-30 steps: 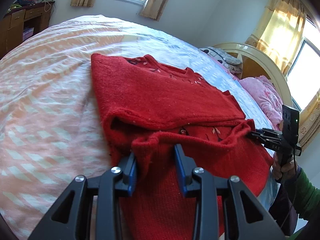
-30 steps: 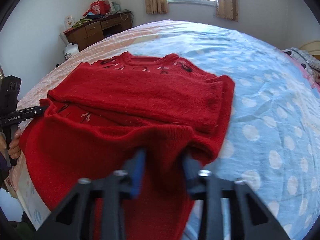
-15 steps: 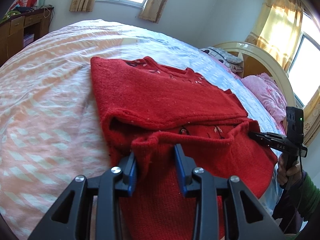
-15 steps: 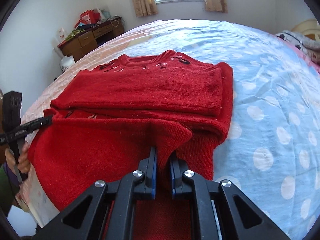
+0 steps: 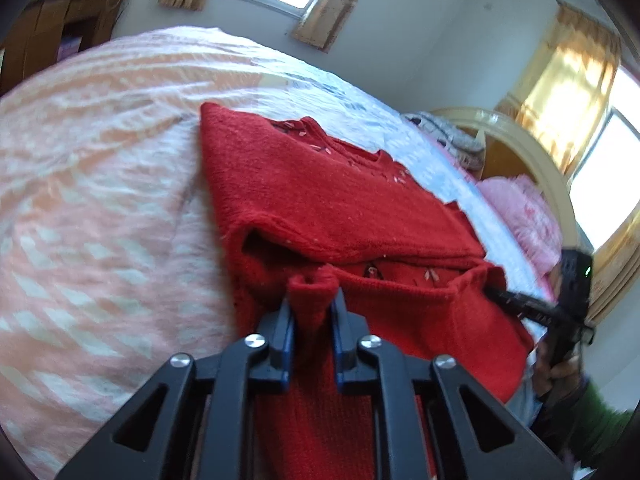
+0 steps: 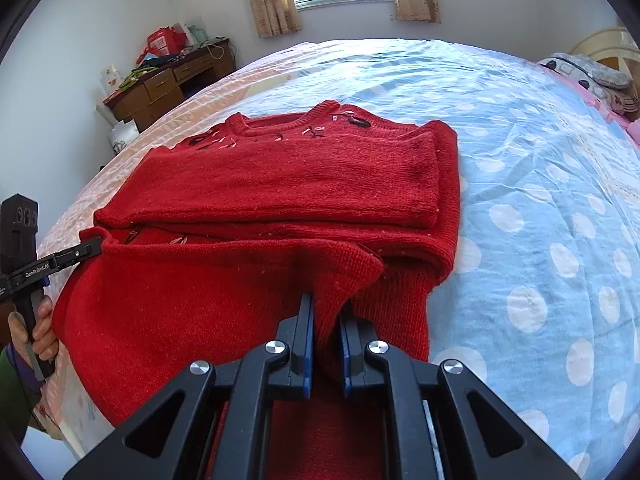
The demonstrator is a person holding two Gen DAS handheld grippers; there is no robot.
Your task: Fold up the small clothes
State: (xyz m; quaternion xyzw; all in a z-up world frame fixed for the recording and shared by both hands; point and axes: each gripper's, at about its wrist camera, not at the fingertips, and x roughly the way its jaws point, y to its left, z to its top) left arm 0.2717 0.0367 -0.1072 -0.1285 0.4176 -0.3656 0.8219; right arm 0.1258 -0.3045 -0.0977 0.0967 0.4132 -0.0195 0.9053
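Observation:
A red knit sweater point(image 5: 320, 200) lies on the bed with its sleeves folded across the chest, neckline at the far side. My left gripper point(image 5: 312, 300) has the near hem's left corner bunched between its pads, and its jaws are closing on it. My right gripper point(image 6: 328, 304) is shut on the hem's right corner of the sweater point(image 6: 280, 184). The hem is lifted a little off the lower body. Each view shows the other gripper at the far hem corner: the right gripper point(image 5: 490, 290), the left gripper point(image 6: 96, 246).
The bed sheet is peach-striped point(image 5: 80, 200) on one half and blue with white dots point(image 6: 540, 200) on the other. A pink pillow point(image 5: 528, 216) and curved headboard point(image 5: 520, 148) lie to the right. A wooden desk point(image 6: 168, 84) stands by the far wall. A person's hand point(image 6: 40, 328) holds the left handle.
The left jaws have narrowed and now pinch the hem into a bunch. The right jaws closed on the hem a moment earlier and stay so. Both views have rolled slightly.

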